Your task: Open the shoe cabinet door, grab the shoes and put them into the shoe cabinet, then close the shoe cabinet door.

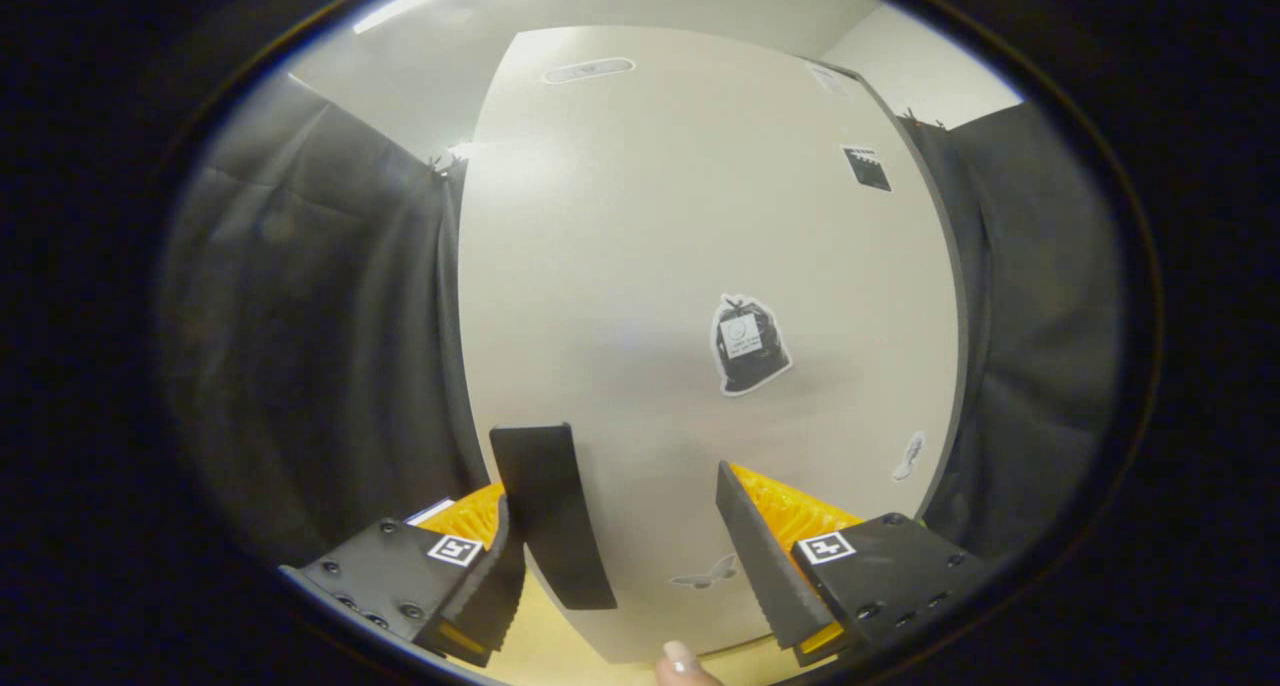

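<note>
The shoe cabinet door (640, 296) stands right ahead of the gripper (640, 536), a pale flat panel reaching from between the fingers up to the top of the scene. The gripper's fingers are spread, with a wide gap between them and nothing pinched. A dark flat handle (550, 511) sits on the door just inside the left finger (490, 586), its long axis running up and down the panel. The right finger (765, 561) stands well to the other side of it, so the handle lies off-centre in the gap, close to the left finger.

The door looks flush and closed, with its left edge beside the handle and its right edge far off, which suggests it swings about the right side. That is a judgement only, since no hinge shows. A closed door fits both a stage where the shoes wait outside and one where they already lie within; no shoes can be seen to settle it.

A fingertip (682, 661) of the person shows below, between the fingers. Stickers dot the panel, among them a dark bag-shaped one (748, 344) beyond the right finger. Black cloth (310, 346) hangs close on both sides, leaving little room for sideways motion. A strip of light floor (545, 651) lies under the door.
</note>
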